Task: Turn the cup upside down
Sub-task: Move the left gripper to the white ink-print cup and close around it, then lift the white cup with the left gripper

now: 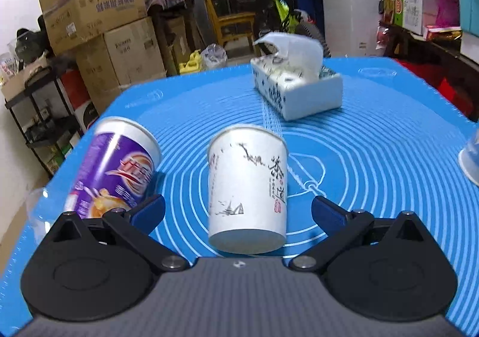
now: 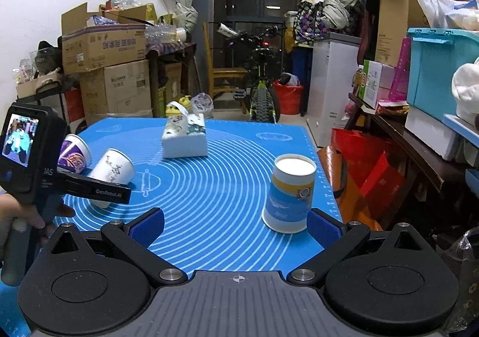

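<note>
A white paper cup with black ink writing [image 1: 248,190] stands on the blue mat between the wide-open fingers of my left gripper [image 1: 238,212], not touched by them. It also shows in the right wrist view [image 2: 113,171], leaning behind the left gripper's body. A purple paper cup [image 1: 119,169] stands just left of it, also seen in the right wrist view [image 2: 74,156]. A blue and yellow paper cup [image 2: 289,194] stands upside down by the right finger of my open, empty right gripper [image 2: 236,227].
A white tissue box [image 1: 295,88] sits at the far middle of the blue mat [image 1: 374,133]; it shows in the right wrist view [image 2: 184,139] too. The mat's right edge [image 2: 324,175] is close to the blue cup. Boxes, a chair and a bicycle stand beyond the table.
</note>
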Demonstrator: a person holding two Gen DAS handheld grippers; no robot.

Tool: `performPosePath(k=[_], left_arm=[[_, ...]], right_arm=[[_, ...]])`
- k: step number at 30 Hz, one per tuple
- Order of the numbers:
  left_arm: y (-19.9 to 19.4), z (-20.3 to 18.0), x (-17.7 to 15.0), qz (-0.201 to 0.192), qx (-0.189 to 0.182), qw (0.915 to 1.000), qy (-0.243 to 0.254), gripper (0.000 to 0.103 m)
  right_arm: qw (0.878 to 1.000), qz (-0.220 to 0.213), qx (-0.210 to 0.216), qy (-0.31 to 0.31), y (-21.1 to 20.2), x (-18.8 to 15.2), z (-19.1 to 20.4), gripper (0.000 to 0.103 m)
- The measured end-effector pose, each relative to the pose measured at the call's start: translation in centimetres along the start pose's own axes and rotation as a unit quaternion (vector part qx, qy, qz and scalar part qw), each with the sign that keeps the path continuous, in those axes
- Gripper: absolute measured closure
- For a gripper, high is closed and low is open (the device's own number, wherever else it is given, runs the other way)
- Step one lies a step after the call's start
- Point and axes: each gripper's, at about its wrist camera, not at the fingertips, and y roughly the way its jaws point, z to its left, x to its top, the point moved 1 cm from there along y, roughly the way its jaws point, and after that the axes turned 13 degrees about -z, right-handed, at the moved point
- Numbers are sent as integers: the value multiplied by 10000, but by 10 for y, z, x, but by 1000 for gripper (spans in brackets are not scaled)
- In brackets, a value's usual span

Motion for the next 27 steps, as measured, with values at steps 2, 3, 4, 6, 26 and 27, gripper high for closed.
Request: performPosePath(k=[2,3,4,6,26,27], left_arm=[[5,-1,-4,79,-40,10000,-10,18],[8,-2,-5,150,-114,9998,28,27],[7,-2,-4,61,-162,9998,-1,33],[7,-2,-1,98,-232,9997,27,45],[-93,-8,-3,-43,-619,9979,-198,47],[-99,-9,-5,-61,-653,9976,-224,47]], right_arm=[[10000,33,-26,8,3,-2,-2,2],[10000,41,-38,11,4,-3,-2,2],[10000,45,-47,17,5,-4,-3,2],[10000,52,-67,25,6,-5,-5,2],[10000,41,70,0,-9,-5,1,2],[10000,50,72,-4,-11,-6,0,2]])
